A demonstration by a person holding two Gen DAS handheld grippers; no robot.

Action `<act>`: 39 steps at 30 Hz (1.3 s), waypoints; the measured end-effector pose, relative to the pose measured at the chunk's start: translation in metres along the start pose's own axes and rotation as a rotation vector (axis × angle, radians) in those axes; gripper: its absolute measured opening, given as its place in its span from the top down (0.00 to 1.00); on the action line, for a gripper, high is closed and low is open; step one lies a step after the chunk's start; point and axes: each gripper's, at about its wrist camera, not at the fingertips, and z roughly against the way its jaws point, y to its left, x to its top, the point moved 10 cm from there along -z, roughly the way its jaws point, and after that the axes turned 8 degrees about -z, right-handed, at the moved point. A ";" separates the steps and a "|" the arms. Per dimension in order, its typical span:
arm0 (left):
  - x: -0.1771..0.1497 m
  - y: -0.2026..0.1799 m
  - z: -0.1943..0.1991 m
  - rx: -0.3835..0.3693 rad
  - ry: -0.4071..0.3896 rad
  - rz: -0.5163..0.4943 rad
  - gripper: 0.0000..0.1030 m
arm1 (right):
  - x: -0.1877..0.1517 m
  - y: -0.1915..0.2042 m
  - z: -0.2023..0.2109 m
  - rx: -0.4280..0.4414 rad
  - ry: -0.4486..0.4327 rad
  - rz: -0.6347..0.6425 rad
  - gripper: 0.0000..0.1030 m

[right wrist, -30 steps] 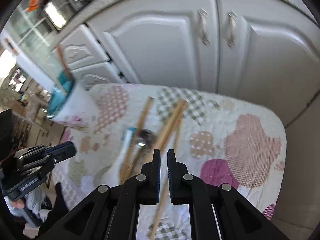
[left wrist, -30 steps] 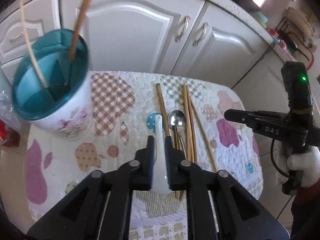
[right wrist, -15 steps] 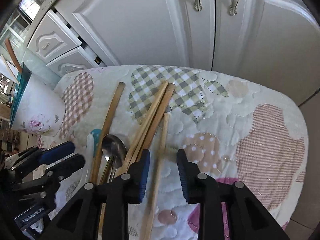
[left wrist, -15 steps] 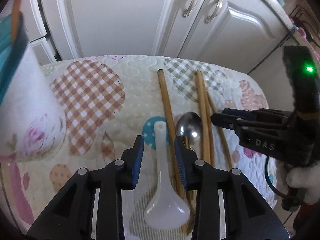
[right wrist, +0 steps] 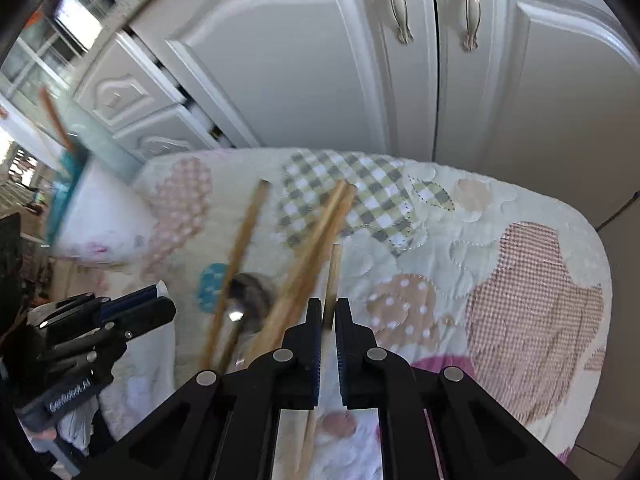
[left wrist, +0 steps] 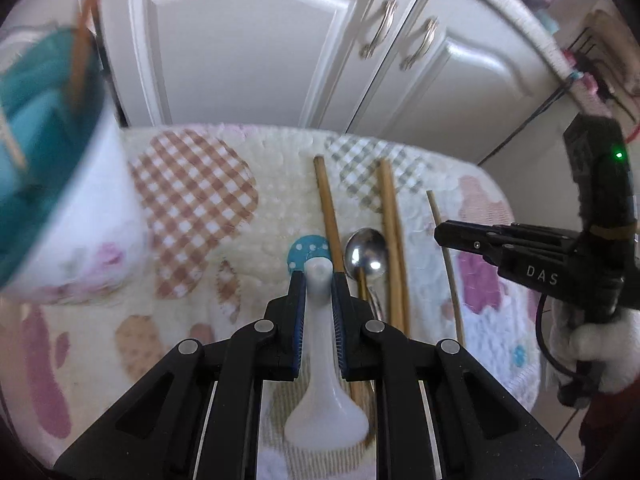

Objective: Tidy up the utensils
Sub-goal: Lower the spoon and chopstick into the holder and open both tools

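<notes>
White cabinet doors [left wrist: 256,48] fill the top of both views, and below them the quilted patchwork cloth [left wrist: 200,200] spreads across the middle, covering the surface where all the utensils lie. At the far left of the left wrist view stands the big floral holder with the teal liner [left wrist: 44,184], blurred, with a brown stick [left wrist: 86,28] poking out of its top; it shows again at the left edge of the right wrist view.

Down the bottom centre of the left wrist view comes the left gripper [left wrist: 319,280], and its tongs have just been closing: the blue pads now press both sides of the white soup spoon [left wrist: 322,400], gripping its handle while the bowl sits low between the black arms. Over at the right edge of that view a white-gloved hand [left wrist: 592,344] carries the right gripper [right wrist: 328,312], and from its own camera, bottom centre, its tongs have likewise just come together, clamped on a single thin chopstick [right wrist: 334,268] that runs up between the pads.

Just right of the white spoon lies one wooden chopstick [left wrist: 326,208], then the metal spoon [left wrist: 366,254] with its shiny bowl pointing up the frame, then a pair of chopsticks [left wrist: 390,232] lying side by side, touching the metal spoon's edge
</notes>
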 end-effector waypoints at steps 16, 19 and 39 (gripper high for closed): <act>-0.009 0.020 0.129 0.014 -0.196 0.003 0.90 | -0.011 0.080 0.113 0.106 -0.173 0.163 0.95; -0.006 0.022 0.145 0.009 -0.221 0.006 0.90 | -0.008 0.094 0.124 0.117 -0.194 0.191 0.95; 0.051 0.115 0.258 0.135 -0.404 0.096 0.90 | 0.066 0.250 0.217 0.280 -0.361 0.418 0.95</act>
